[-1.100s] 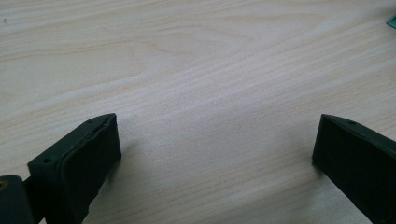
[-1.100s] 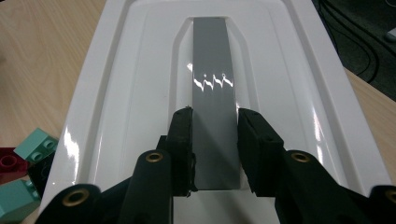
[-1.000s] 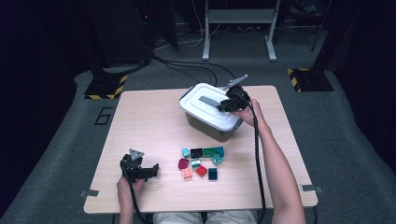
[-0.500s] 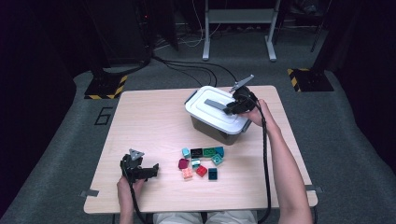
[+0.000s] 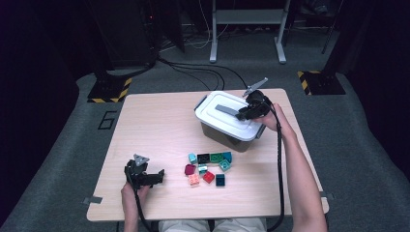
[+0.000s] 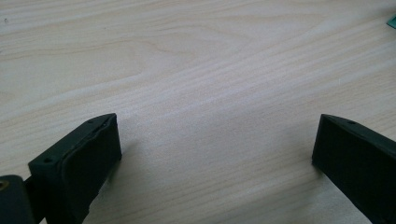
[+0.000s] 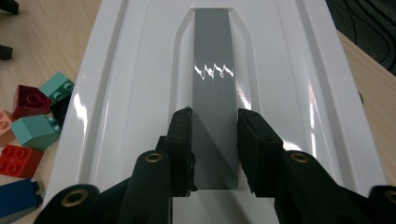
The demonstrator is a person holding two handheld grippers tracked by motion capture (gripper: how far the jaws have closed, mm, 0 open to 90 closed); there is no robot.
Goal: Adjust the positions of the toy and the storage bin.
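The box (image 5: 231, 126) sits toward 1 o'clock on the table (image 5: 159, 121), with its white lid (image 7: 140, 93) on top. The right gripper (image 7: 214, 140) is on the lid, and its two black jaws are squeezed onto the grey handle (image 7: 214, 70), one on each side. It looks like the step now is grabbing the lid by that handle so the box can be opened. The next move likely needs a firm hold and a straight pull up, so the lid comes off flat and does not slip or tip the box. The toy blocks (image 5: 208, 166) lie in a small heap near the middle of the table, at about 7 o'clock from the box. The left gripper (image 5: 145, 178) rests on the table down at 7 o'clock, well apart from the blocks, with its jaws wide and nothing between them.
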